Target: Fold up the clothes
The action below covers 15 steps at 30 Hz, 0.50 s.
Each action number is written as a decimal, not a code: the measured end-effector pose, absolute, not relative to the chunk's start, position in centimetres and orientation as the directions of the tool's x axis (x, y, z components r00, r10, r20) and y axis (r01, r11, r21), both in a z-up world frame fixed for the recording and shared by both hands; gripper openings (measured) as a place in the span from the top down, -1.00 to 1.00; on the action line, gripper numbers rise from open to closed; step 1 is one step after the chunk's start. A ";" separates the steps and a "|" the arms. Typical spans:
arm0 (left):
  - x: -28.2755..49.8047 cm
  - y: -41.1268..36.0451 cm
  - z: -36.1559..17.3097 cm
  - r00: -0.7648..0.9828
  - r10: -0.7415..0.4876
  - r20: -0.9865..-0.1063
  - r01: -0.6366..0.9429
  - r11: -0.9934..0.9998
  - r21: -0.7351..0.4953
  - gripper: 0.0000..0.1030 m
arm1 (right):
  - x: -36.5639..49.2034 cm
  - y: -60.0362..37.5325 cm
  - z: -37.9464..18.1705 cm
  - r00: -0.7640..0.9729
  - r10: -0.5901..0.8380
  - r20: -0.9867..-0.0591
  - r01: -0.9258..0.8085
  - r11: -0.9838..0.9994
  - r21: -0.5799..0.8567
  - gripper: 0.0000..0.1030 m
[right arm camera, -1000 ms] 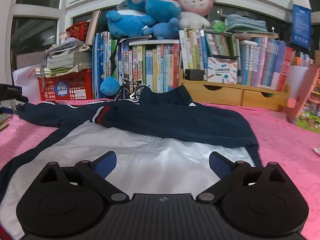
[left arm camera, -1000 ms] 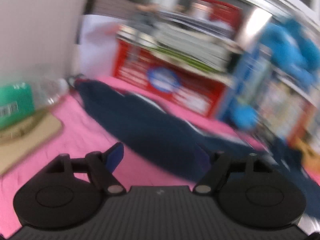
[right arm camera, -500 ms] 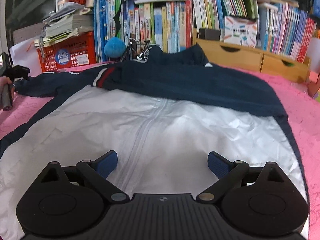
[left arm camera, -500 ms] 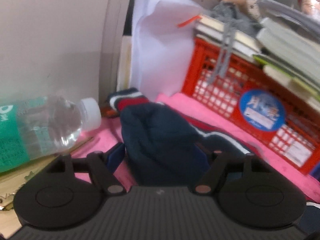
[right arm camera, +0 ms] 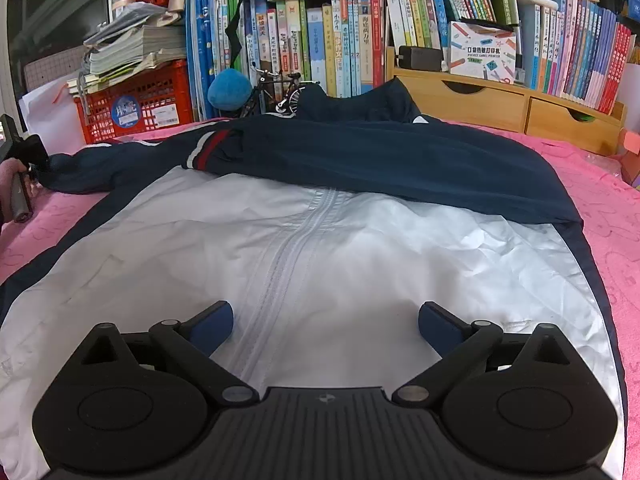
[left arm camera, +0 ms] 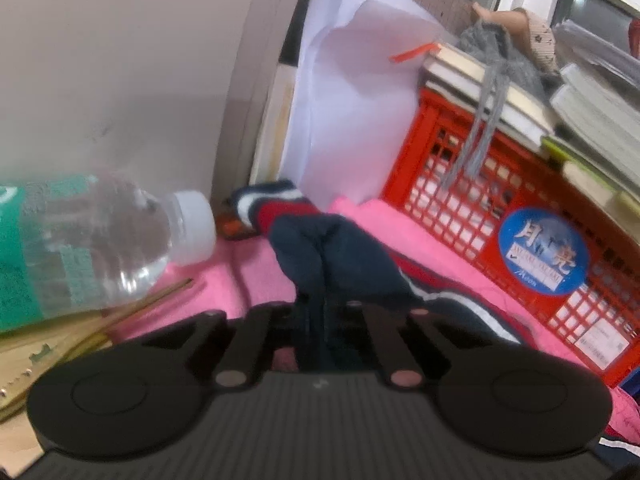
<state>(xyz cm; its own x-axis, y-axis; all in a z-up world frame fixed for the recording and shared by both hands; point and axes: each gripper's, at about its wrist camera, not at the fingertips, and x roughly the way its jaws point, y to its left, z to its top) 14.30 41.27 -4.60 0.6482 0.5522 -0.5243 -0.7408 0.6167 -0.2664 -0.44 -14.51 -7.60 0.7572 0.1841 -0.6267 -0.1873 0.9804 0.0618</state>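
Observation:
A navy and white jacket (right arm camera: pixel 320 240) lies spread on the pink cloth (right arm camera: pixel 608 216), zip up, with one navy sleeve folded across its chest. The other sleeve (left arm camera: pixel 336 248) stretches out to the left, ending in a red, white and navy striped cuff (left arm camera: pixel 276 204). My left gripper (left arm camera: pixel 324 316) is shut on this sleeve just behind the cuff, and the navy fabric bunches between its jaws. In the right wrist view this gripper (right arm camera: pixel 24 152) shows at the far left, held by a hand (right arm camera: pixel 10 176). My right gripper (right arm camera: pixel 326 320) hovers open over the white lower front of the jacket, holding nothing.
A clear water bottle (left arm camera: pixel 80 240) lies left of the cuff on a wooden board. A red crate (left arm camera: pixel 500 220) stacked with books and white paper sheets (left arm camera: pixel 352 100) stand close behind the sleeve. Books (right arm camera: pixel 320 40), wooden drawers (right arm camera: pixel 480 104) and a toy bicycle (right arm camera: pixel 276 92) line the back.
My left gripper swept left along the sleeve to its cuff end, then closed its jaws on the fabric. The right gripper tipped down over the jacket front and has since held still.

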 end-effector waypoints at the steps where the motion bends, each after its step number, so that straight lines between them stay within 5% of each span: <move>1: 14.2 40.9 -4.2 0.656 0.554 -0.512 -0.734 0.627 -0.261 0.93 | -0.4 -14.5 -7.6 0.757 0.186 -0.626 -0.187 0.980 0.064 -0.95; 9: 12.2 33.5 1.2 0.819 0.475 -0.321 -0.553 0.803 -0.223 0.93 | -0.5 -14.7 -7.6 0.758 0.194 -0.623 -0.187 0.979 0.079 -0.96; 15: 10.0 17.9 5.0 0.981 0.117 -0.158 -0.137 0.983 -0.126 0.92 | -0.5 -15.1 -7.6 0.760 0.212 -0.615 -0.187 0.977 0.107 -0.96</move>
